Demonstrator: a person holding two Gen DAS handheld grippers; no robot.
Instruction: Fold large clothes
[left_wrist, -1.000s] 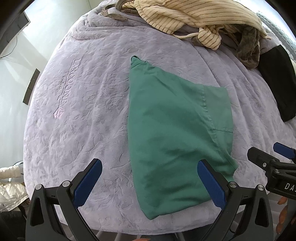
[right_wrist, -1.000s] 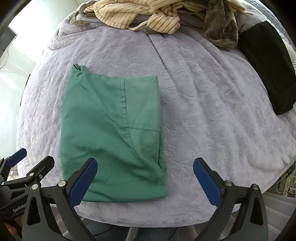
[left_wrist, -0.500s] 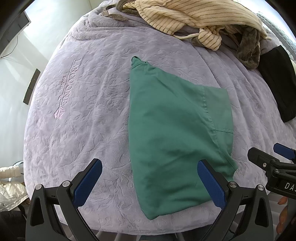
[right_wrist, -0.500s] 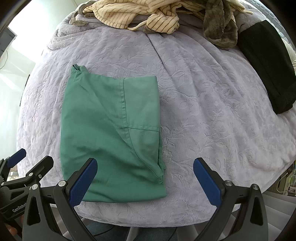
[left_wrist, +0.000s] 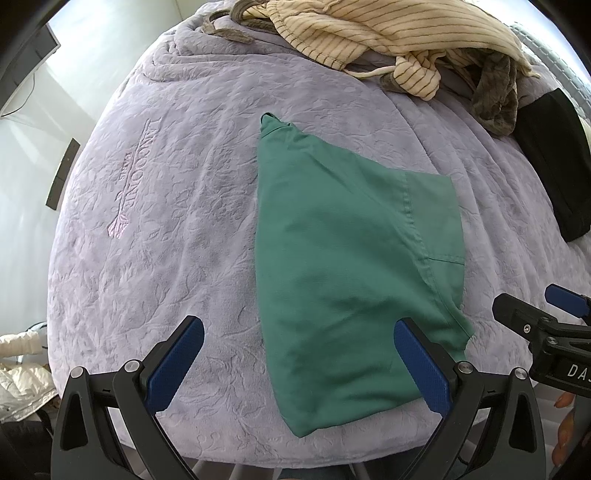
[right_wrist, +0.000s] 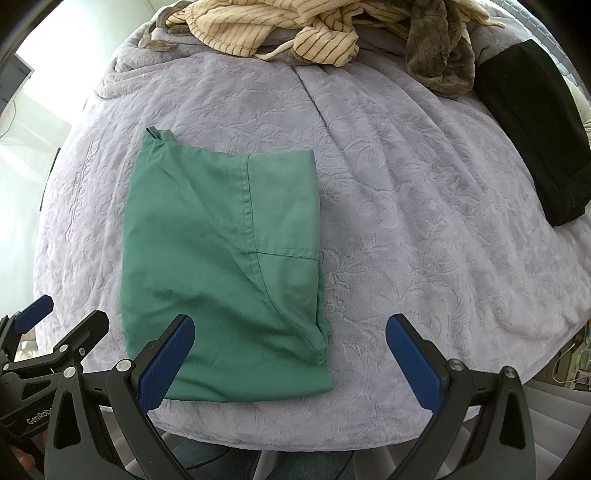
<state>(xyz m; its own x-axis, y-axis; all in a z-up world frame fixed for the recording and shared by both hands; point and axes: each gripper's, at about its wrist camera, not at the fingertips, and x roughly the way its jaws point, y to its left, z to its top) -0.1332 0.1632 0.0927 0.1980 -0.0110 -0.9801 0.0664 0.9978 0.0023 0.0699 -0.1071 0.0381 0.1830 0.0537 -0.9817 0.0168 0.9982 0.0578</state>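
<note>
A green garment (left_wrist: 343, 266) lies folded flat on the lavender blanket (left_wrist: 177, 229), near the bed's front edge; it also shows in the right wrist view (right_wrist: 214, 266). My left gripper (left_wrist: 295, 362) is open and empty, held above the garment's near left part. My right gripper (right_wrist: 290, 362) is open and empty, above the garment's near right corner. The right gripper shows at the right edge of the left wrist view (left_wrist: 546, 325), and the left gripper at the left edge of the right wrist view (right_wrist: 51, 336).
A heap of cream striped clothes (right_wrist: 273, 29) and a grey-brown garment (right_wrist: 439, 59) lie at the bed's far side. A folded black garment (right_wrist: 532, 129) lies at the far right. The bed edge (right_wrist: 295, 443) runs just below the grippers.
</note>
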